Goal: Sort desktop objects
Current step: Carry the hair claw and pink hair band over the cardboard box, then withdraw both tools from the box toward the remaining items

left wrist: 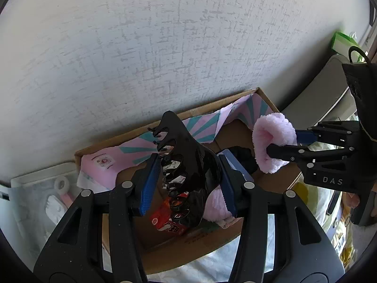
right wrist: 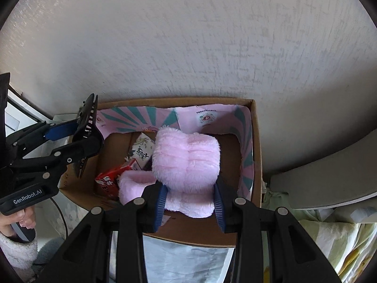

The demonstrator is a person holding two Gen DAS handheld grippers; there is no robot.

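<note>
- At the far left in the left wrist view, a translucent plastic bin (left wrist: 35,188) sits against the wall, holding a white and pink brush-like item (left wrist: 56,200).
- The left gripper (left wrist: 188,184) is clamped on a black hair claw clip (left wrist: 186,165), its 2 blue pads (left wrist: 149,184) pressing the clip from either side.
- The clip's long axis runs away from the camera, up and slightly left toward the wall; its curved teeth face left, its smooth spine faces right.
- The clip hangs in the air above the left part of the cardboard box (left wrist: 188,245).
- Inside the box lie a red snack packet (right wrist: 108,179), a white patterned packet (right wrist: 141,151) and another pink fluffy piece (right wrist: 134,186); a pink and teal sheet (right wrist: 146,115) lines the back wall.
- The right gripper (right wrist: 190,200) grips a pink fluffy cloth item (right wrist: 186,160) between its blue pads (right wrist: 161,200).
- The fluffy item bulges forward past the fingertips toward the wall and is held above the middle of the box.
- Right of the box, a grey curved cushion-like object (right wrist: 329,172) lies on pale floral fabric (right wrist: 318,240).
</note>
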